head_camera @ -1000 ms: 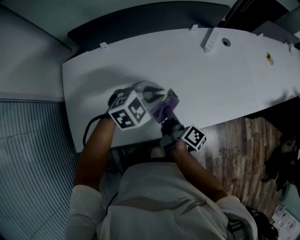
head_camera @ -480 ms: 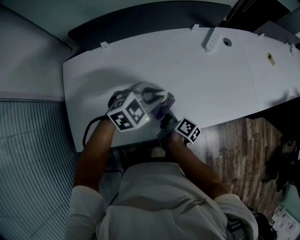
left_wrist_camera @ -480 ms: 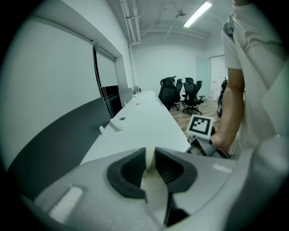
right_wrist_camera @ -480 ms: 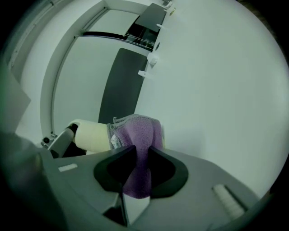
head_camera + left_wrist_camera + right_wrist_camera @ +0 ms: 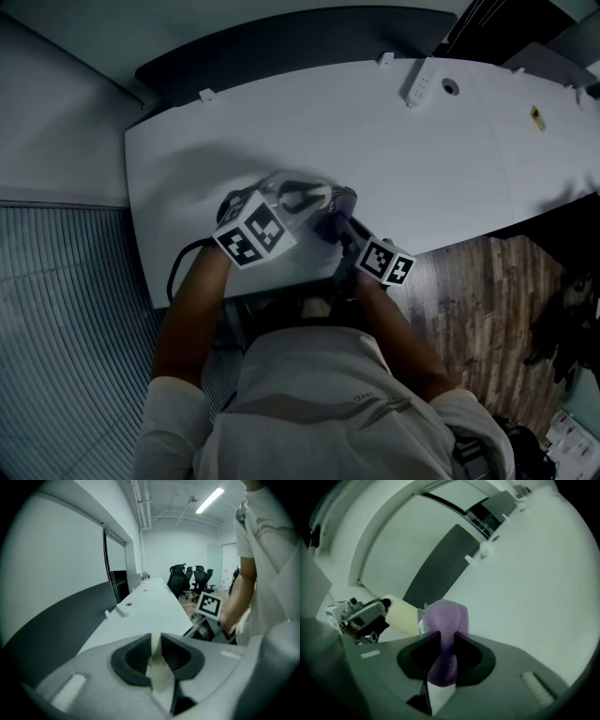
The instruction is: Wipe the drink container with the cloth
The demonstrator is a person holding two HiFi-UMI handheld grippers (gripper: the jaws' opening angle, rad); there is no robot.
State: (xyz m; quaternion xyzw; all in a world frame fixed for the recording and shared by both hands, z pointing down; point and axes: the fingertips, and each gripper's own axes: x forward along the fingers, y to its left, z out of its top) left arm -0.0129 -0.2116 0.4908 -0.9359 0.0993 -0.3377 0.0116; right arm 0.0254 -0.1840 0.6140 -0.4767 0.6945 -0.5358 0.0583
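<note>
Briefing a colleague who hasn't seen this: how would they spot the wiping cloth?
Start at the near edge of the long white table. There the purple fabric cloth is pinched in the right gripper, against the pale cream cylindrical drink container held by the left gripper. It is the only purple, soft thing there.

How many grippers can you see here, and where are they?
2. The left gripper is shut on the cream drink container; the right gripper, beside it, is shut on the purple cloth lying against that container.
</note>
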